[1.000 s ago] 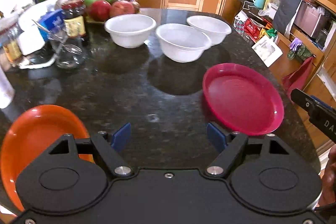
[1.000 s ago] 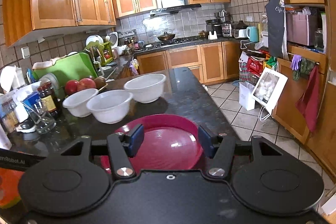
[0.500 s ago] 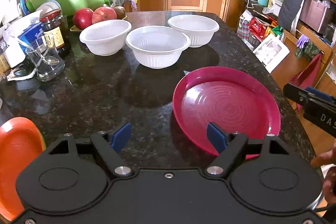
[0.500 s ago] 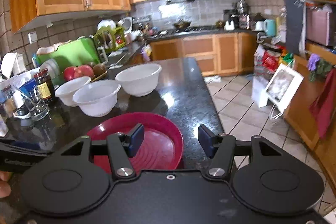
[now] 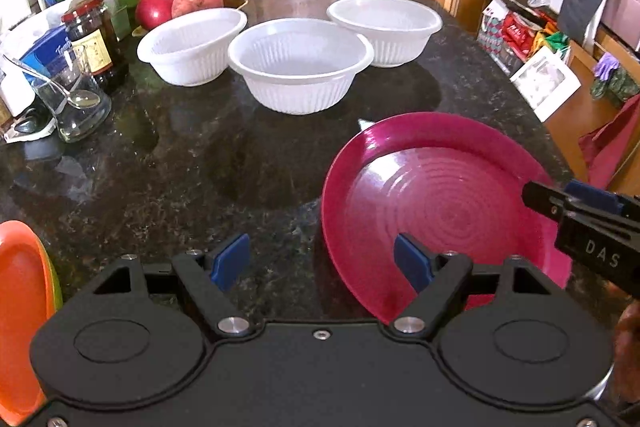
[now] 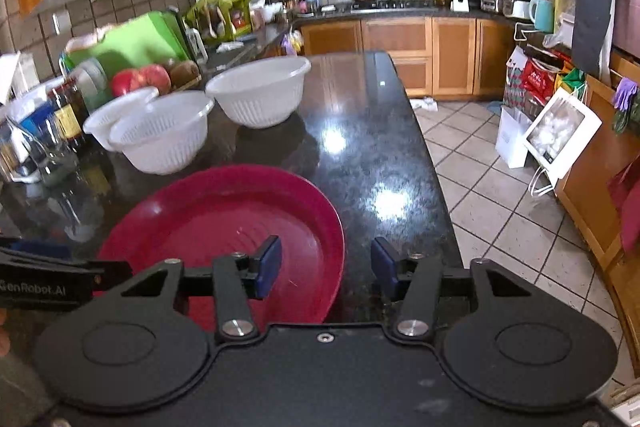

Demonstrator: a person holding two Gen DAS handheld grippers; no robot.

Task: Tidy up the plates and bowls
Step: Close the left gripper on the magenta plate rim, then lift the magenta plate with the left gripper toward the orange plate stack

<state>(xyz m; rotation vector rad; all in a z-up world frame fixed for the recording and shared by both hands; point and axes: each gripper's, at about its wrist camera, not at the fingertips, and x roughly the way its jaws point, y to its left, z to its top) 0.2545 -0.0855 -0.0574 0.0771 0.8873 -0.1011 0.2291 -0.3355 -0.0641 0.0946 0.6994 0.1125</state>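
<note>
Plainly, "DAS" reads on the right gripper (image 6: 325,265) where it enters the left wrist view, and "GenRobot.AI" on the left gripper (image 5: 322,261) in the right wrist view. The left jaws gape over bare black granite counter (image 5: 192,171). The right jaws have just been closing; they straddle the near rim of the red plate (image 6: 224,219), pads not pressing it. Three white bowls (image 5: 298,65) stand beyond, an orange plate (image 5: 20,307) at the left edge. Wooden cabinets (image 6: 400,47) and a tiled floor (image 6: 500,195) surround the counter.
</note>
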